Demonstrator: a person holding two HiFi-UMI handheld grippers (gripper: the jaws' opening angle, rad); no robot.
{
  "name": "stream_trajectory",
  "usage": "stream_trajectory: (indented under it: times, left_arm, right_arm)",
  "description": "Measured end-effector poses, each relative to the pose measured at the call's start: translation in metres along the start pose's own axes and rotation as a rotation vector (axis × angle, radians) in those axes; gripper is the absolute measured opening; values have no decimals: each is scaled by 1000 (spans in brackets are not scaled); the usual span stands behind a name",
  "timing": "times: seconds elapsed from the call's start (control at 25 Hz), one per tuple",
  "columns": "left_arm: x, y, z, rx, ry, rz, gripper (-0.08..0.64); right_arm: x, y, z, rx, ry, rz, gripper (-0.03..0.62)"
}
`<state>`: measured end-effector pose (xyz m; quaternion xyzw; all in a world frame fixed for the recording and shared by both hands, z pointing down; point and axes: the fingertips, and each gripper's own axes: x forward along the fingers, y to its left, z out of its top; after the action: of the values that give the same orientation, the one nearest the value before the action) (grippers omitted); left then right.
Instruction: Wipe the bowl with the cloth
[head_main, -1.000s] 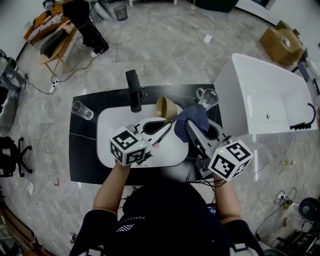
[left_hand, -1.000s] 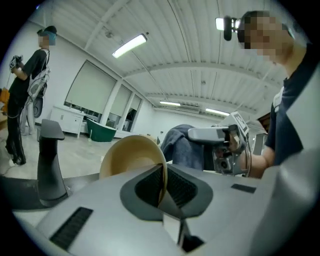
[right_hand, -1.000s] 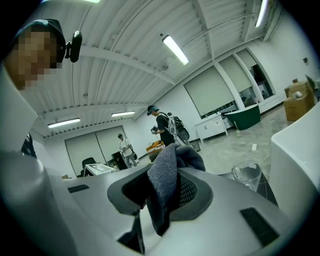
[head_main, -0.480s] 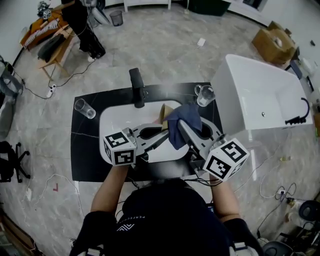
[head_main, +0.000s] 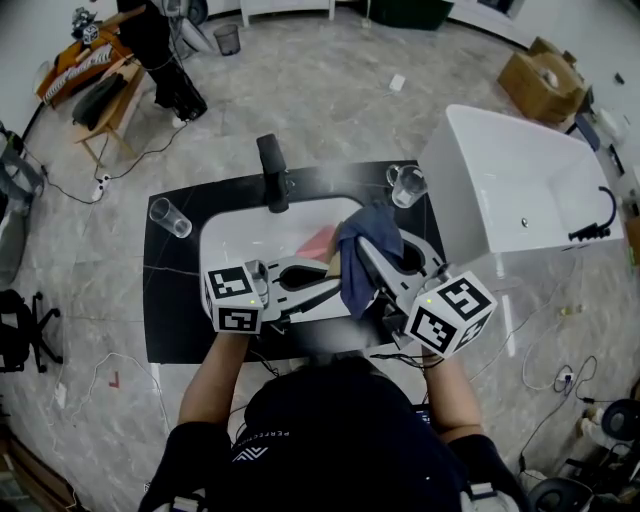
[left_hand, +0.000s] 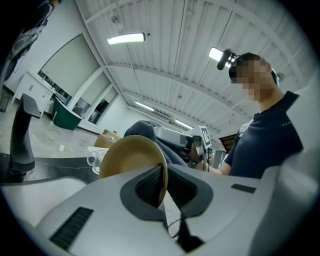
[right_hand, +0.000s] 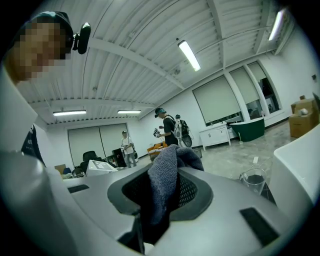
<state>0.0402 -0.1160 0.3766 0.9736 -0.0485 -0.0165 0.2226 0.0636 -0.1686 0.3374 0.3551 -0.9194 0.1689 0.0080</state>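
Observation:
A tan bowl (head_main: 318, 242) hangs on edge over the white sink (head_main: 235, 235), and my left gripper (head_main: 327, 264) is shut on its rim. In the left gripper view the bowl (left_hand: 131, 159) stands upright between the jaws of that gripper (left_hand: 162, 186), its outside toward the camera. A dark blue cloth (head_main: 363, 250) is bunched in my right gripper (head_main: 360, 252), which is shut on it. The cloth lies against the bowl's right side and hangs down below it. In the right gripper view the cloth (right_hand: 167, 172) fills the gap of that gripper (right_hand: 160, 196) and hides the bowl.
A black faucet (head_main: 272, 172) stands at the back of the sink, set in a black counter (head_main: 165, 300). One glass (head_main: 168, 217) stands at the left and a glass mug (head_main: 405, 185) at the back right. A white bathtub (head_main: 520, 190) sits right of the counter. People stand far off (right_hand: 167, 127).
The left gripper drew back toward me with the bowl, which tipped onto its edge. The right gripper brought the cloth left, from beside the bowl to against it.

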Motion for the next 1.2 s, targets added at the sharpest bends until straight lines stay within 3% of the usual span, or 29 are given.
stream_trajectory:
  times: [0.24, 0.6, 0.96, 1.2]
  left_arm:
    - [-6, -15, 2, 50, 42, -52, 15]
    - [-22, -37, 14, 113, 17, -153, 15]
    - [-26, -51, 47, 130, -140, -194, 15]
    - [-28, -55, 74, 147, -248, -154, 15]
  right_arm:
    - [0, -7, 0, 1, 4, -15, 101]
    - [4, -13, 1, -2, -3, -3, 101]
    - [6, -24, -11, 15, 21, -13, 102]
    - [7, -13, -19, 28, 32, 25, 101]
